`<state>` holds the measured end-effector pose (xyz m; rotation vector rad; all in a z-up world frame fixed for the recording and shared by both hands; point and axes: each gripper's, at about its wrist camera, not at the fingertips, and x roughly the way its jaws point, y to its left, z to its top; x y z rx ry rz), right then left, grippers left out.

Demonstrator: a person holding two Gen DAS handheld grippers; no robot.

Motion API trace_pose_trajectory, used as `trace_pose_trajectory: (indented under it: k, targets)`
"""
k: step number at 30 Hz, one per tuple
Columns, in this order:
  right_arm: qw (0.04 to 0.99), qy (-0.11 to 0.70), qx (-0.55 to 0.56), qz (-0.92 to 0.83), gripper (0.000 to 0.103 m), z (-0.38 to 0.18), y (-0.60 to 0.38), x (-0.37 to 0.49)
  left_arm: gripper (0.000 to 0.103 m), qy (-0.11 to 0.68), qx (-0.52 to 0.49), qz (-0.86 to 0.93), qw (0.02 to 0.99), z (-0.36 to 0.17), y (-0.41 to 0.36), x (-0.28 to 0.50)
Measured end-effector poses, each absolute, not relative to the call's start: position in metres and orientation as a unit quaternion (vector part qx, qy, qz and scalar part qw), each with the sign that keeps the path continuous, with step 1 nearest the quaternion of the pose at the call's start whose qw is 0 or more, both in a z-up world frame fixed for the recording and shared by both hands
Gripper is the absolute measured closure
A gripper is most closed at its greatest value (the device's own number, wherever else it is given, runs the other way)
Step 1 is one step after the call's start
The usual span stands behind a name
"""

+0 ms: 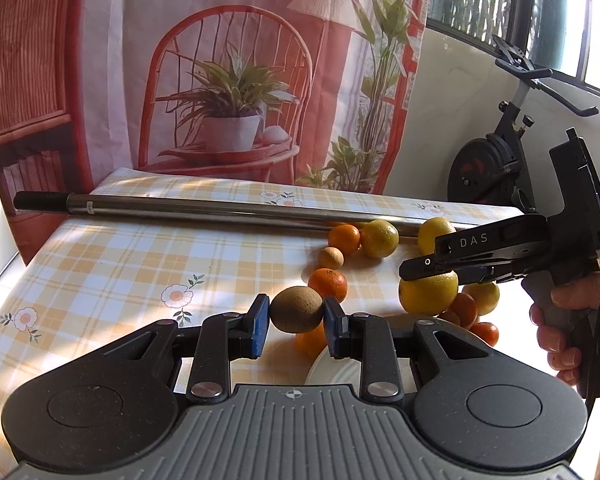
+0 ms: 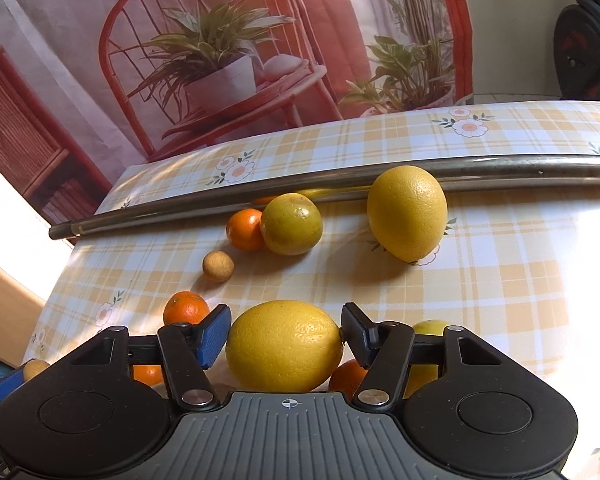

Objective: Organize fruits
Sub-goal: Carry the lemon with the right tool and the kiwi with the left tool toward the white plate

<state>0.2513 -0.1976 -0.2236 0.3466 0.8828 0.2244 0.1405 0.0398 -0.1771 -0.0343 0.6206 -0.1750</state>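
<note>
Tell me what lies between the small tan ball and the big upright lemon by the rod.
In the right wrist view, a greenish-yellow citrus with a mandarin touching it.

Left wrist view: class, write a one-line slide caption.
Left tool grips a brown kiwi while the right tool clamps a lemon above scattered citrus.

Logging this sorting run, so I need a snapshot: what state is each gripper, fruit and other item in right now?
Left gripper: shut on brown fruit, lifted.
Right gripper: shut on lemon.
Big yellow citrus: loose on the tablecloth, against the metal tube.
Small tan fruit: loose, apart.
White plate: mostly hidden.
</note>
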Motion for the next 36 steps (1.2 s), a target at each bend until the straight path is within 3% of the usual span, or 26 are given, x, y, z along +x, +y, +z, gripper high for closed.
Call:
trace_pose_trajectory:
  k: [9,22,29,36]
  targets:
    - [0.894,0.420,0.125,0.091,0.048,-0.222,-0.189,0.255,0.073,0.306,-0.018,-0.086,0.948,-0.178,0.040,0.136]
    - [0.886,0.451,0.025,0.103,0.042,-0.230,-0.167,0.253,0.073,0.314,-0.027,-0.090,0.945,-0.185,0.041,0.141]
    - [0.889,0.442,-0.036,0.116,0.043,-0.231,-0.158,0.247,0.073,0.315,-0.027,-0.091,0.944,-0.186,0.041,0.141]
    - [0.901,0.414,-0.017,0.131,0.049,-0.216,-0.163,0.235,0.073,0.315,-0.021,-0.092,0.944,-0.182,0.039,0.140]
